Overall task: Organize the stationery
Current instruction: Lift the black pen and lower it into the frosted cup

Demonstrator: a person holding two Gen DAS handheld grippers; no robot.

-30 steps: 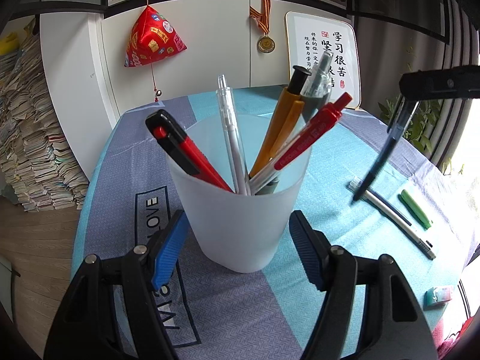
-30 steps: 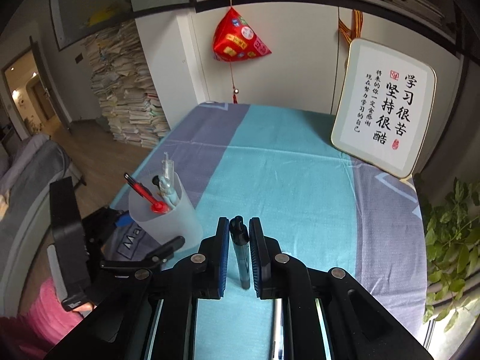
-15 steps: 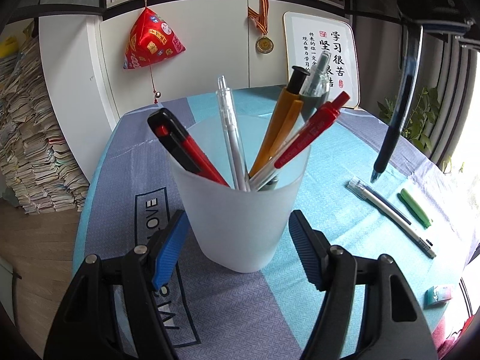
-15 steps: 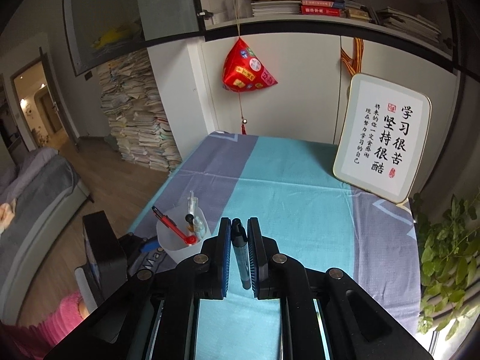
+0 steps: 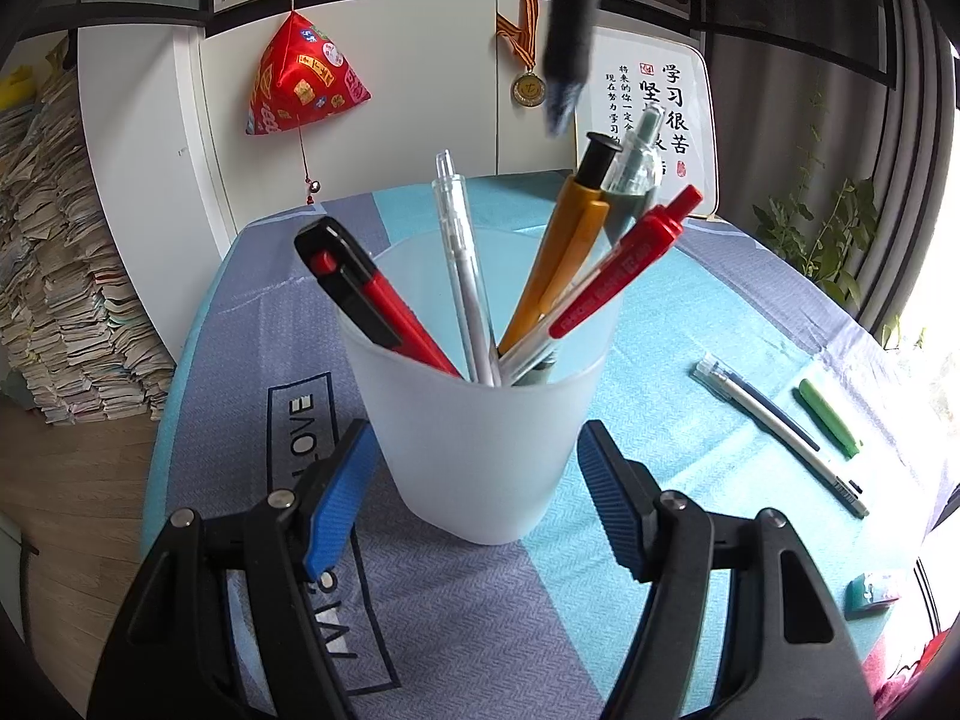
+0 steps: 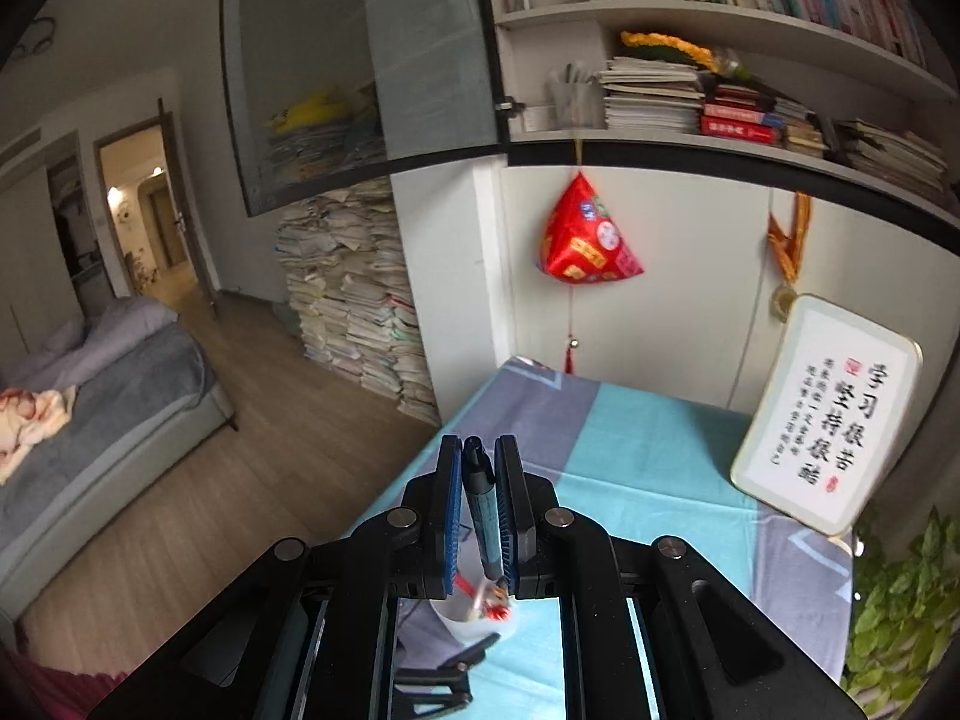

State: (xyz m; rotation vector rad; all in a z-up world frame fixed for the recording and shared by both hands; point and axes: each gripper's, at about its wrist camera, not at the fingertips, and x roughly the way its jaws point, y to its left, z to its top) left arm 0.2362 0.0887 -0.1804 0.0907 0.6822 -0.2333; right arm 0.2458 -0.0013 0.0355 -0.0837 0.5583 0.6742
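Note:
A frosted white cup point(image 5: 480, 450) stands on the blue and grey tablecloth point(image 5: 456, 630) and holds several pens and a red utility knife point(image 5: 366, 300). My left gripper point(image 5: 474, 438) is shut on the cup, one blue pad against each side. My right gripper point(image 6: 478, 450) is shut on a dark blue pen point(image 6: 483, 510) that hangs tip down. In the left wrist view this pen point(image 5: 570, 42) shows blurred, high above the cup's far rim. Far below the right gripper, the cup point(image 6: 474, 618) is partly hidden by the gripper body.
To the right of the cup lie a white pen point(image 5: 780, 426), a green marker point(image 5: 828, 417) and a small teal eraser point(image 5: 873, 588). A framed calligraphy board point(image 5: 660, 120) leans at the table's back. A plant point(image 5: 822, 240) stands at the right edge.
My right gripper has risen with the dark pen and swung from the table's right side to a spot above the cup. The left gripper and the cup have stayed still.

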